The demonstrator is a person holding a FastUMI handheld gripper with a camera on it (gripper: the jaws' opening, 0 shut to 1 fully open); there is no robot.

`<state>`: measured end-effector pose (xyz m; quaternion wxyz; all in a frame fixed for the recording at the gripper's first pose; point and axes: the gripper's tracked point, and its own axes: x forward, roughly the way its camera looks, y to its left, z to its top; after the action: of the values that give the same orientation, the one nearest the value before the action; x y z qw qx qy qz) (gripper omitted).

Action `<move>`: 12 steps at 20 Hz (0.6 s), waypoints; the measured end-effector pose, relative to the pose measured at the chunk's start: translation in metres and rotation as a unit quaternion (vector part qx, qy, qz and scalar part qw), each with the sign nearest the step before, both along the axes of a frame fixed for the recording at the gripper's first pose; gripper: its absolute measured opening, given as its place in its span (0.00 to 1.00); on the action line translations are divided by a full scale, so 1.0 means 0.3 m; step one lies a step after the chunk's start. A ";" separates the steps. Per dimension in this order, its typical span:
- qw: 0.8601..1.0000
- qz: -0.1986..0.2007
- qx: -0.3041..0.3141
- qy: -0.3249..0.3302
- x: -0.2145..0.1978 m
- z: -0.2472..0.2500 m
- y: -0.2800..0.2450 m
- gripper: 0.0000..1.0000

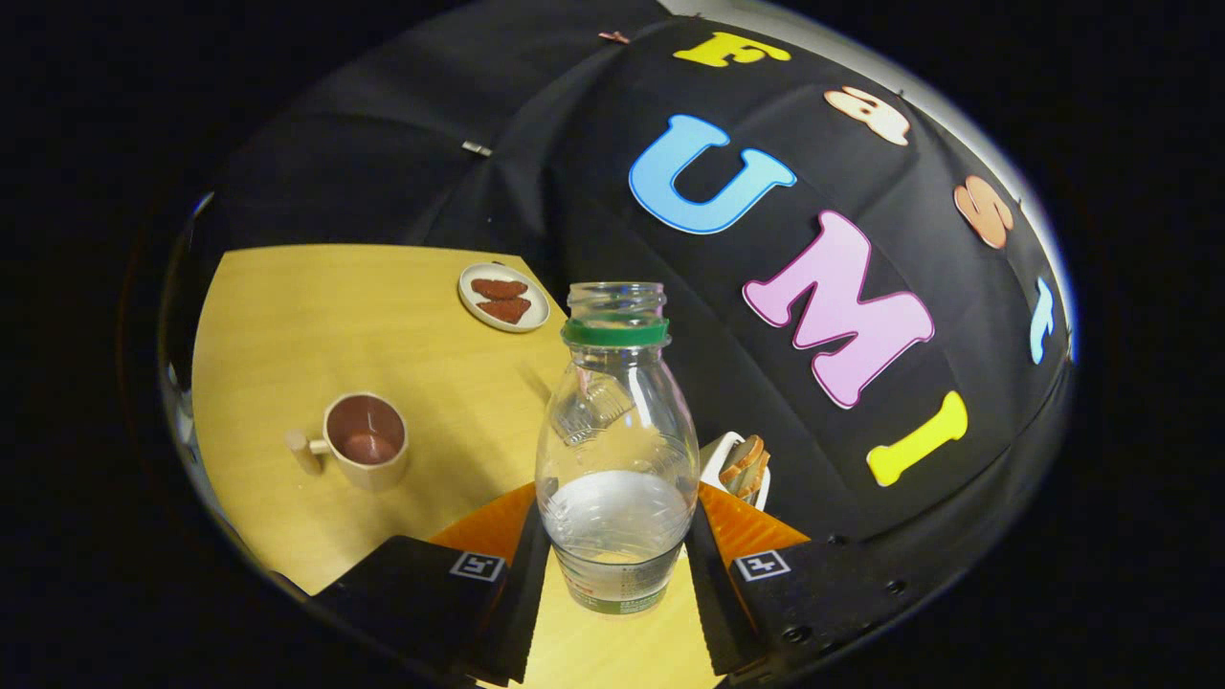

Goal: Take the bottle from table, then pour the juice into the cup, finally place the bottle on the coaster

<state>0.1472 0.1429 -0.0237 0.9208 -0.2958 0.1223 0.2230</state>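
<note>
the claw (pixel 617 565) pinches the bottle (pixel 617 450) between its two fingers, one pressed against each side of the bottle's lower body. the bottle sits right between the fingers, upright against the view, its base down near the fingers' roots and its neck rising toward 12 o'clock. it is clear plastic with a green ring (pixel 614 331) around the neck and an open mouth with no cap on it. a pale liquid fills only the lowest part, and a label band wraps the base.

the whole scene looks tilted, with the yellow wooden counter (pixel 287 316) slanting away at 9 to 10 o'clock from the bottle. the cup (pixel 364 442) stands on the counter at about 9 o'clock from the bottle, well apart from it, a beige mug with a stubby handle pointing away from the bottle and a brownish inside; whether it holds liquid is hard to tell. at 11 o'clock, beyond the bottle's shoulder, a small white plate (pixel 504 297) carries two reddish-brown pieces of food. at 3 o'clock, just behind the bottle's side, a white dish (pixel 735 471) with sliced bread peeks out, partly hidden by the bottle.
</note>
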 end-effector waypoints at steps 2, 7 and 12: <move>0.999 -0.002 0.048 0.008 0.003 -0.005 0.000 0.72; 0.990 0.007 0.138 0.037 0.024 -0.059 0.011 0.72; 0.976 0.008 0.212 0.050 0.049 -0.096 0.026 0.72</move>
<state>0.1620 0.1508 -0.0524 0.9532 -0.0833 0.1160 0.2663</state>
